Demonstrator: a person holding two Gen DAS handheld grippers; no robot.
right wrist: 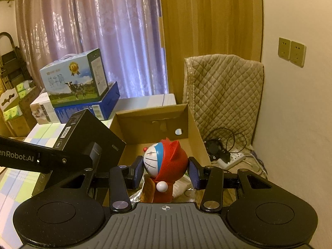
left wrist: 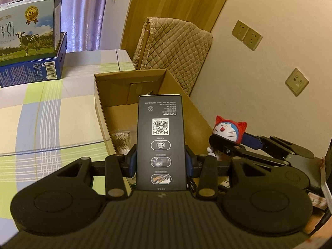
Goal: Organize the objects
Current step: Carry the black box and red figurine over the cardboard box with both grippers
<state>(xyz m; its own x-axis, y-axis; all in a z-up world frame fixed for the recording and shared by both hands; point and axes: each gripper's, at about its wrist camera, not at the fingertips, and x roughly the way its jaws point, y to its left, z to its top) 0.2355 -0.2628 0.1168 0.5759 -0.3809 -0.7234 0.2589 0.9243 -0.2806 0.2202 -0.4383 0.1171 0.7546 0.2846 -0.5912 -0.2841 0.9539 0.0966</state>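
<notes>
Black box: a tall black product box (left wrist: 160,143) with a QR code and white print, held upright over the open cardboard box (left wrist: 182,95); in the right wrist view it appears tilted at the left (right wrist: 91,132).
Left gripper: the left gripper (left wrist: 160,160) pinches the black box between its blue-padded fingers (left wrist: 132,159) — both pads press against the box's sides.
Figurine: a Doraemon figurine (right wrist: 164,161) in a red cat-eared hood, its white-and-blue face turned left, above the near end of the cardboard box.
Right gripper: the right gripper (right wrist: 166,173) is closed on the figurine's head, one pad against the face side, the other against the hood.
Cardboard box: open-topped, brown, with a round hole in its far wall (right wrist: 178,131); a small bag of cotton swabs (left wrist: 122,141) lies inside.
Surface: the box sits at the edge of a bed with a checked green, white and blue sheet (left wrist: 47,112).
Farther off: a milk carton box with a cow picture (right wrist: 74,78) stacked on a blue box (right wrist: 93,105) — behind them a purple curtain (right wrist: 99,25).
Right side: a quilted beige cover (right wrist: 224,91) against the wall, a power strip with cables (right wrist: 230,157) on the floor below it, wall sockets (right wrist: 291,50) above.
</notes>
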